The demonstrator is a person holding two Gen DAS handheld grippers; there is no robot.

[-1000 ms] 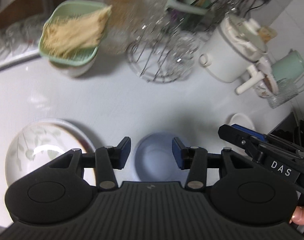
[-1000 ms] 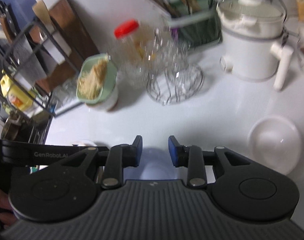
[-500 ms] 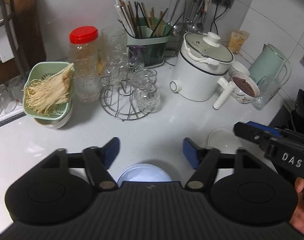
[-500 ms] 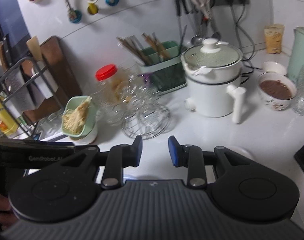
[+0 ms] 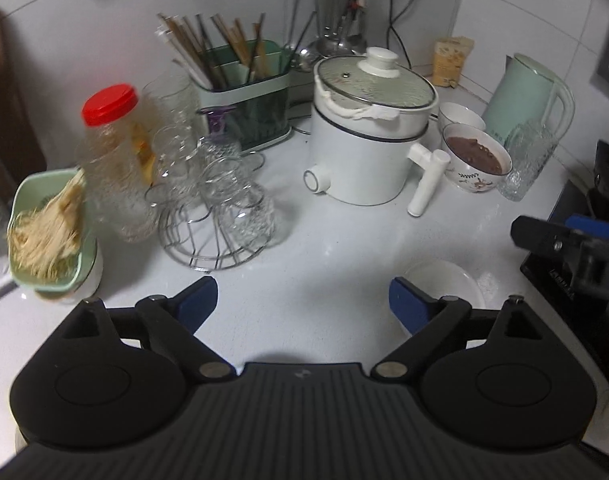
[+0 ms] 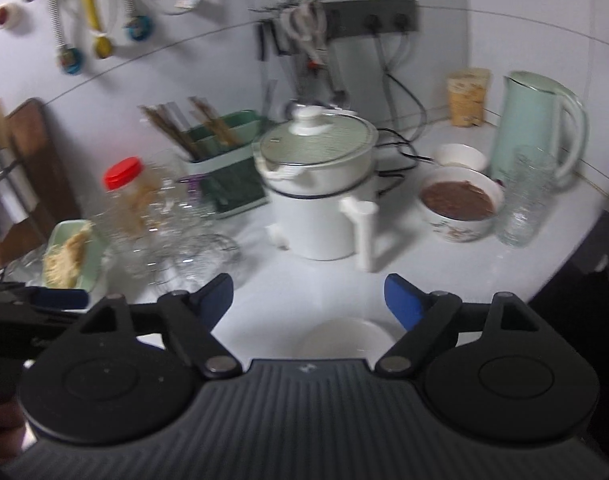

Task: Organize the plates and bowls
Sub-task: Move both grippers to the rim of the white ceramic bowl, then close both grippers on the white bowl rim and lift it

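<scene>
Here both grippers are spread wide with nothing between their fingers. The left gripper [image 5: 303,299] hangs over bare counter [image 5: 304,240]; a small white bowl [image 5: 444,280] sits just ahead of its right finger, partly hidden behind it. In the right wrist view the same bowl [image 6: 344,338] lies low between the right gripper's [image 6: 309,295] fingers, close under the body, so that gripper looks the better placed to take it — a judgement, since no finger touches the rim.

Ahead of both jaws, well apart from them, stand the white pot [image 5: 368,140], a bowl of brown paste [image 5: 476,158] beside a glass [image 5: 526,162] and a green kettle [image 5: 524,92], with a smaller bowl [image 5: 462,114] tucked behind. To the left of the jaws are a wire rack [image 5: 216,216] of glasses, a red-capped jar [image 5: 116,160] and a green strainer [image 5: 48,236] of noodles resting on a white bowl.

The wide jaws suit a bowl rim — one finger inside, one outside. The glossy, thin lip may slip if pinched shallowly. No other plate or bowl shows near the jaws.
</scene>
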